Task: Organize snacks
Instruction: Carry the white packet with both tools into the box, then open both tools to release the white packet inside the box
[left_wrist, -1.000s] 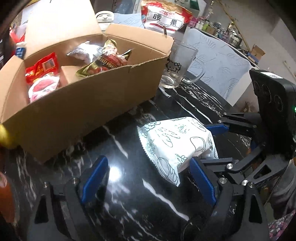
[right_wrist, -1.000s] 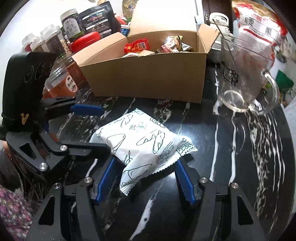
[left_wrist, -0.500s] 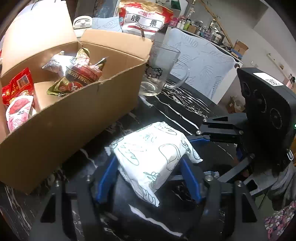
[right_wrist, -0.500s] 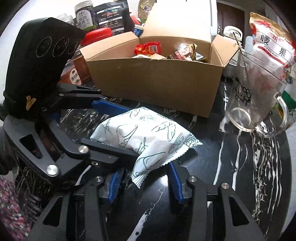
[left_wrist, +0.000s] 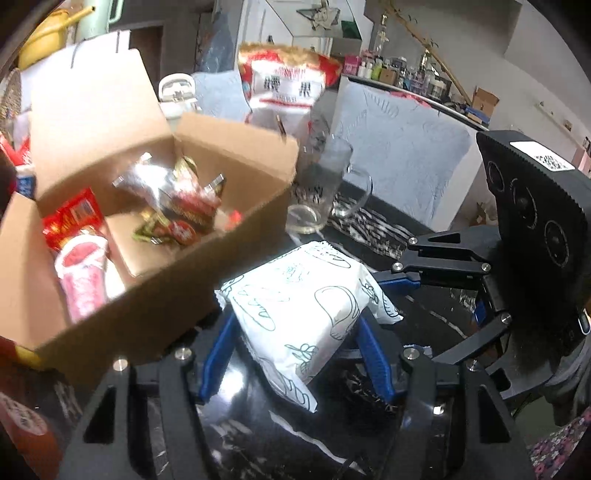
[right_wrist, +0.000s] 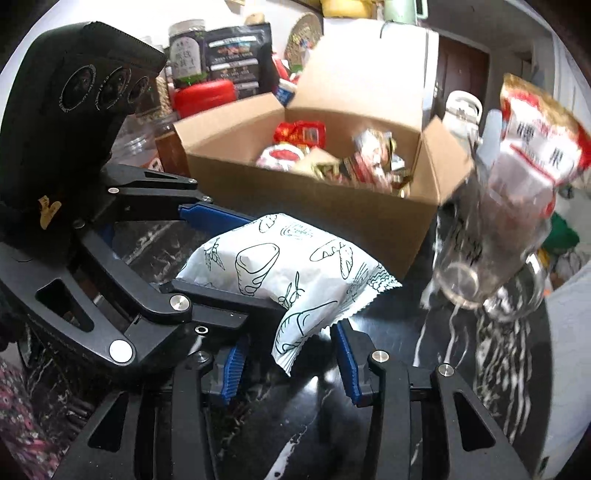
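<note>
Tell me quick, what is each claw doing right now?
Left gripper: closing on the white snack packet, pads against its sides.
Right gripper: closing on the same packet's other end.

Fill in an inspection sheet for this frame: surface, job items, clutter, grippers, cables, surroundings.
Surface: black marble-look table.
Job items: white snack pack held by both grippers; open cardboard box holds red and foil snack packets.
Clutter: glass mug right of box; cashew bag behind; jars left of box in right view.
Grippers: left gripper and right gripper both closing on the pack.
Cables: nothing seen.
Surroundings: pale blue cloth, cluttered shelf behind.
</note>
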